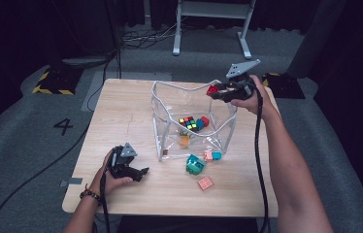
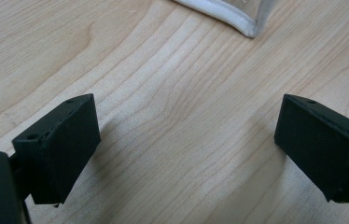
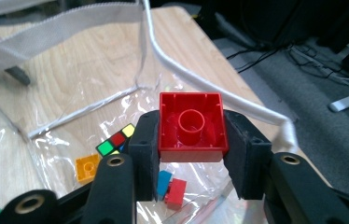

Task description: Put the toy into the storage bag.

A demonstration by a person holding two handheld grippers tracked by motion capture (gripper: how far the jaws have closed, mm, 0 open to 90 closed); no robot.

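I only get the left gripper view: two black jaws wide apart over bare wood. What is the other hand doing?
Observer: The right gripper holds a red block between its jaws, hollow underside facing its camera.
Operator: Where is it?
Observer: At the rim of a clear bag, above its opening.
Operator: Anything inside already?
Observer: A colour cube, an orange block, plus blue and red blocks.
Operator: Any left out?
Observer: A green block lies on the table.
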